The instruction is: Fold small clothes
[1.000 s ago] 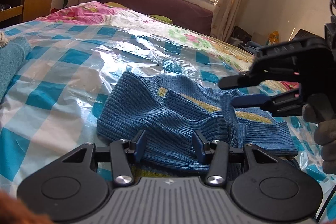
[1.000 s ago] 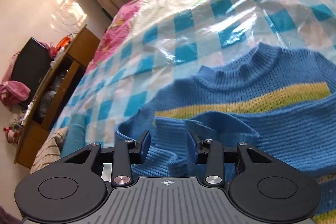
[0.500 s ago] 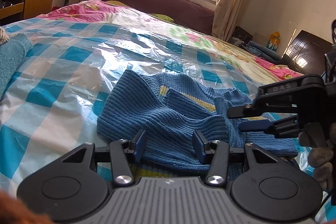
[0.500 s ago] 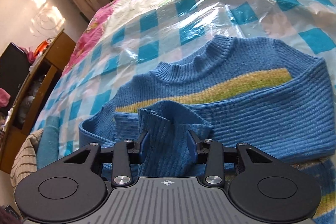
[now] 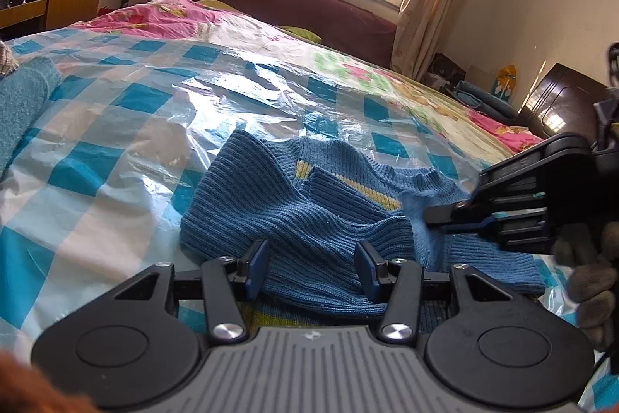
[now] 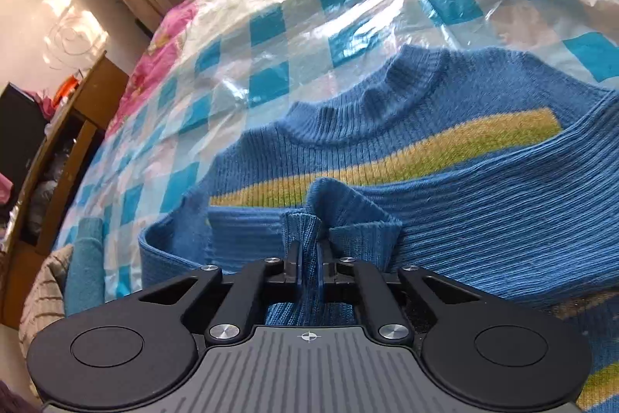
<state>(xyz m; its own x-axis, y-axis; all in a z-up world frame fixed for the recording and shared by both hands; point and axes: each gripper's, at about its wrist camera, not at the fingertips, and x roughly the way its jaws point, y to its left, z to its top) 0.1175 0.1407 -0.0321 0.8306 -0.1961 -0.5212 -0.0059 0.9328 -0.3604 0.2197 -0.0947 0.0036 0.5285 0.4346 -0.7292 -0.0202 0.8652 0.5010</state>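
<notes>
Item: blue sweater (image 6: 483,219), spread on the plastic-covered bed (image 5: 135,126). My right claw (image 6: 308,264), open a moment ago, now pinches its cuff (fold can begin); left claw (image 5: 311,268) half-open, fabric between.

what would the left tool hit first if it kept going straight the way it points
Probably the blue sweater: its ribbed folded layer already lies between the open fingers of the left tool, so almost any advance meets knit first. Beyond it lies the plastic sheet; depth is hard to judge.
</notes>
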